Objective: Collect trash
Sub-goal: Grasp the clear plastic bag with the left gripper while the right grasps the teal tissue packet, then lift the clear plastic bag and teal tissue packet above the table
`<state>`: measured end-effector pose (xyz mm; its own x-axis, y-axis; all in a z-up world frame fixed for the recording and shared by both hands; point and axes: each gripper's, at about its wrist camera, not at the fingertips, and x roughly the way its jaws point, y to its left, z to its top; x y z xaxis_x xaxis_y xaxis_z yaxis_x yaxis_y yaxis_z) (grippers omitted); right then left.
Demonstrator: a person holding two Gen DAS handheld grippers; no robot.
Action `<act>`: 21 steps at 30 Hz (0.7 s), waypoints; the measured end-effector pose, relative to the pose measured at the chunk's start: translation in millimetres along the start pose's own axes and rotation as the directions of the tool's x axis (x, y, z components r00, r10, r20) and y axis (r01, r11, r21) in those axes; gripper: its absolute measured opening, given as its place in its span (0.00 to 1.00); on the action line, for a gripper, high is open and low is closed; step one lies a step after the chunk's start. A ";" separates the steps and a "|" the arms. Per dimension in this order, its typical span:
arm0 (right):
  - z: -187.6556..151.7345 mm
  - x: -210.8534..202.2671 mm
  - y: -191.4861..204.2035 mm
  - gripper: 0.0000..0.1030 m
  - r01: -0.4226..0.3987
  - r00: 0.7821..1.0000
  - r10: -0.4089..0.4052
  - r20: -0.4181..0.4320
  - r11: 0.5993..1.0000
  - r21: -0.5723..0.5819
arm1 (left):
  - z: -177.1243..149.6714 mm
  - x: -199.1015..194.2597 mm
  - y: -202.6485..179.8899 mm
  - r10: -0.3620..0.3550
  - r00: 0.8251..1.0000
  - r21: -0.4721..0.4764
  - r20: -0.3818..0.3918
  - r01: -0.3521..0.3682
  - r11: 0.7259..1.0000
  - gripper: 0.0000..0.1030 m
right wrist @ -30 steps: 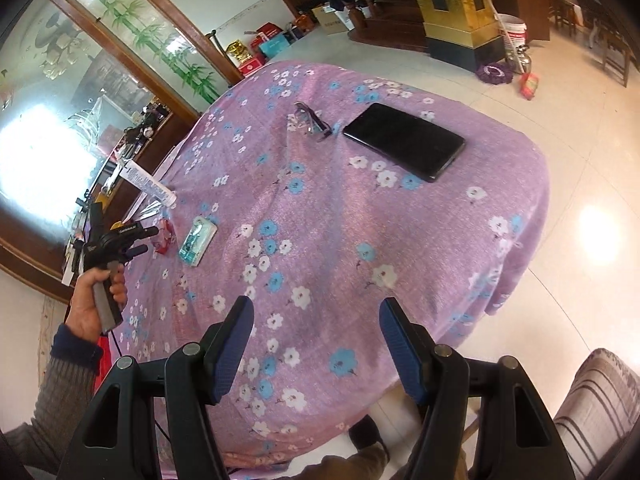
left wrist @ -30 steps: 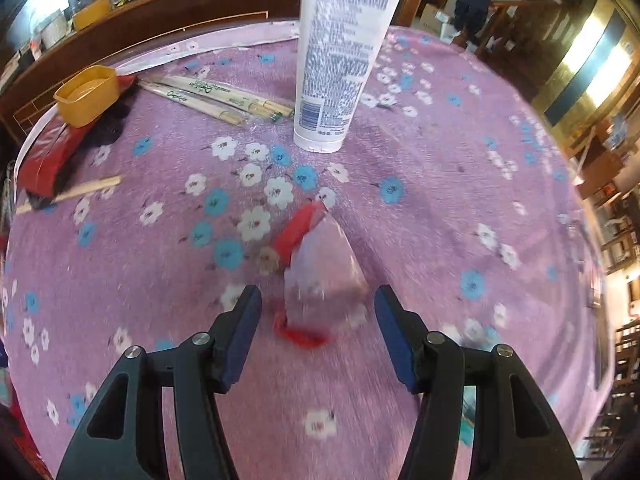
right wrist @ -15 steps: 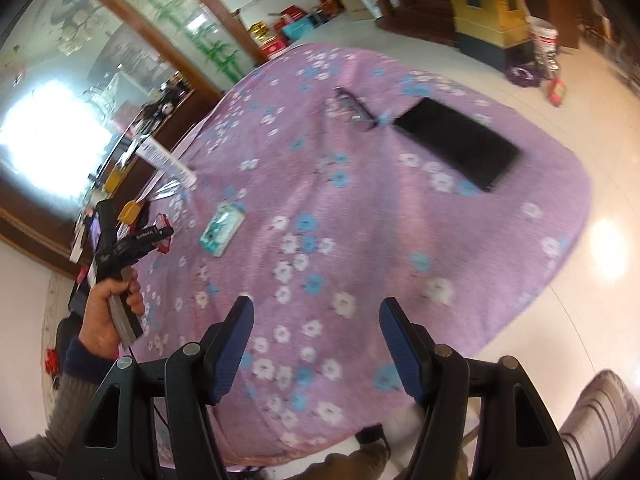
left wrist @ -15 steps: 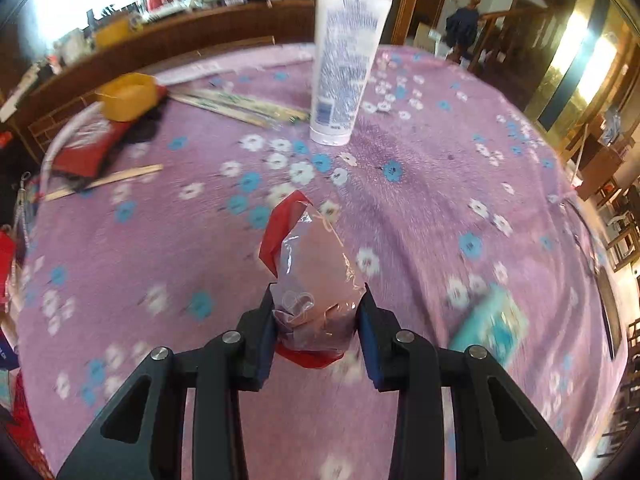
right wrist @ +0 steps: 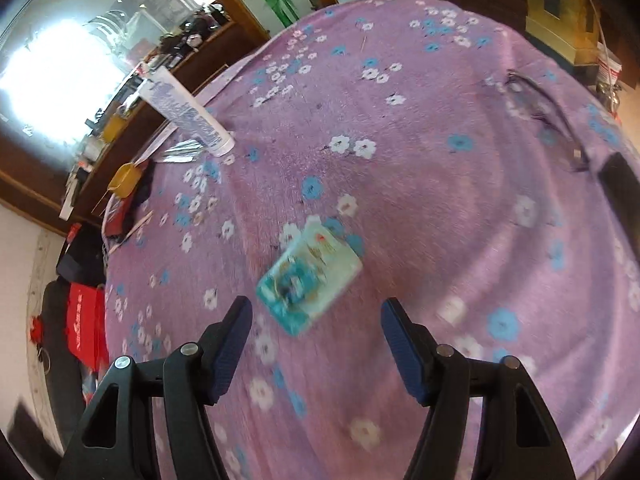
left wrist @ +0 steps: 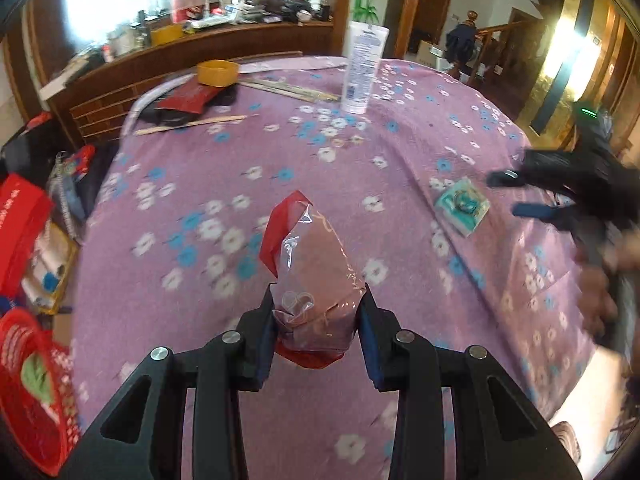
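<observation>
My left gripper (left wrist: 317, 307) is shut on a crumpled clear plastic wrapper with red edges (left wrist: 316, 276), which it holds above the purple flowered tablecloth (left wrist: 280, 160). A teal and white packet (right wrist: 310, 278) lies flat on the cloth just ahead of my right gripper (right wrist: 316, 312), whose jaws stand open with nothing between them. The left wrist view shows the same teal packet (left wrist: 463, 205) at the right, with the right gripper (left wrist: 520, 196) blurred beside it and a hand behind.
A white tube (left wrist: 362, 70) stands upright at the far side, near chopsticks in paper sleeves (left wrist: 292, 90), a yellow bowl (left wrist: 218, 73) and a red pouch (left wrist: 184, 100). Spectacles (right wrist: 548, 120) and a black phone (right wrist: 624, 192) lie at the right. Red bags (left wrist: 28, 392) sit on the floor, left.
My left gripper closed on the wrapper and lifted it back from the tube. My right gripper swept across the table from the phone side to the teal packet.
</observation>
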<state>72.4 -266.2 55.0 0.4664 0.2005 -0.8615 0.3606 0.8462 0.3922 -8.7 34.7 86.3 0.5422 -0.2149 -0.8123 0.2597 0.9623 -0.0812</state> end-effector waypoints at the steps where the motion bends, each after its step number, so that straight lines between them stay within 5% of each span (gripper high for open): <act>1: 4.1 9.2 3.4 0.69 0.023 1.000 -0.023 -0.007 1.000 0.008 | -3.4 -3.0 1.5 -0.001 1.000 -0.005 -0.002 0.001 1.000 0.34; 6: 17.5 46.6 14.9 0.71 0.147 0.989 -0.145 -0.033 0.988 0.049 | -19.2 -11.8 10.2 0.022 1.000 -0.021 -0.008 -0.022 1.000 0.34; 10: 13.7 62.0 37.2 0.72 0.291 0.956 -0.293 -0.021 0.955 -0.063 | -22.0 -9.0 16.3 0.030 0.999 -0.022 -0.018 -0.031 0.999 0.34; 16: -9.7 49.8 32.0 0.60 0.320 0.947 -0.321 0.013 0.936 -0.149 | -18.9 2.6 15.6 0.022 1.000 -0.022 -0.022 -0.022 1.000 0.34; 21: -33.2 29.2 21.8 0.39 0.239 0.970 -0.241 0.020 0.943 -0.232 | -14.6 13.8 0.2 0.002 1.000 -0.004 -0.020 -0.002 1.000 0.34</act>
<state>67.1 -225.5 27.8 0.3821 -0.0193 -0.9239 0.2640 0.9604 0.0891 -12.8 34.4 66.7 0.5266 -0.2095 -0.8239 0.2554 0.9634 -0.0817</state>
